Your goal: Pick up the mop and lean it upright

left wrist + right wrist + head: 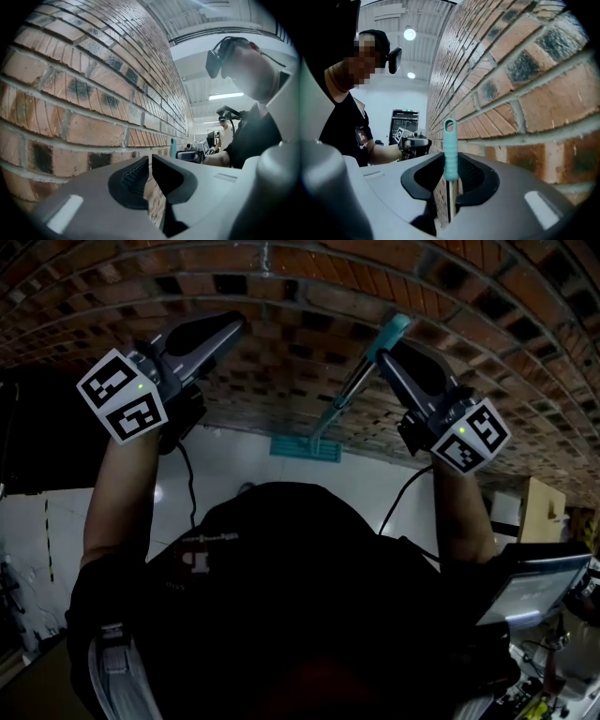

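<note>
The mop stands nearly upright against the brick wall (281,296). Its teal head (305,448) rests on the white floor at the wall's foot, and its metal handle (345,395) rises to a teal grip (398,326). My right gripper (384,348) is shut on the handle just under that grip; in the right gripper view the teal grip (450,150) stands up between the pads of the right gripper (451,164). My left gripper (234,326) is raised at the same height to the left, shut and empty, its tips (150,161) close to the bricks.
The brick wall (84,93) runs right in front of both grippers. A screen (539,587) and a cardboard box (544,512) sit low on the right. White sheets lie on the floor at the left (37,540). Another person (229,129) stands far back.
</note>
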Demonstrator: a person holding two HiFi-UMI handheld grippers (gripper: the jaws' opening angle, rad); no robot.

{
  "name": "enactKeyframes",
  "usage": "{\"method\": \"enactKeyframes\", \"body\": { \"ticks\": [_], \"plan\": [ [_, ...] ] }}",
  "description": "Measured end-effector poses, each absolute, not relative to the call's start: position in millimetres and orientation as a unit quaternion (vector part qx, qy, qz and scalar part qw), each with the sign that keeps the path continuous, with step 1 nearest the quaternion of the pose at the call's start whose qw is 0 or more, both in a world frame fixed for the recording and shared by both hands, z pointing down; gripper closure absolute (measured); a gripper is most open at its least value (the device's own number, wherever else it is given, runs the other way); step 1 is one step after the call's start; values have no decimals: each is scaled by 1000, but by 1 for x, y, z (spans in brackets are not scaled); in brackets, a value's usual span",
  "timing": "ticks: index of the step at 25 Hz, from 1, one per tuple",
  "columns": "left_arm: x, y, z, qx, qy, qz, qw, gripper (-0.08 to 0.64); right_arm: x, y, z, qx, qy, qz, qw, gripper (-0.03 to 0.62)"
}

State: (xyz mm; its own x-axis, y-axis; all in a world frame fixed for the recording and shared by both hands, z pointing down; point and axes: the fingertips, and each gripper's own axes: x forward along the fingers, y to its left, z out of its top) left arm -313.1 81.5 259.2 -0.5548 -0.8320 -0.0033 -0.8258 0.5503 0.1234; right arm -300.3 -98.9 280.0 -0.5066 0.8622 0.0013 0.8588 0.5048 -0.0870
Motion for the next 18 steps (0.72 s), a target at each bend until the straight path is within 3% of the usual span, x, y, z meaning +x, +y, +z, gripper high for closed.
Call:
{"method": "enactKeyframes", "body": {
  "ticks": [18],
  "plan": [
    [-313,66,312,487,-867,-79,66,541,-310,-95,445,-480,-870,27,108,488]
  ]
}}
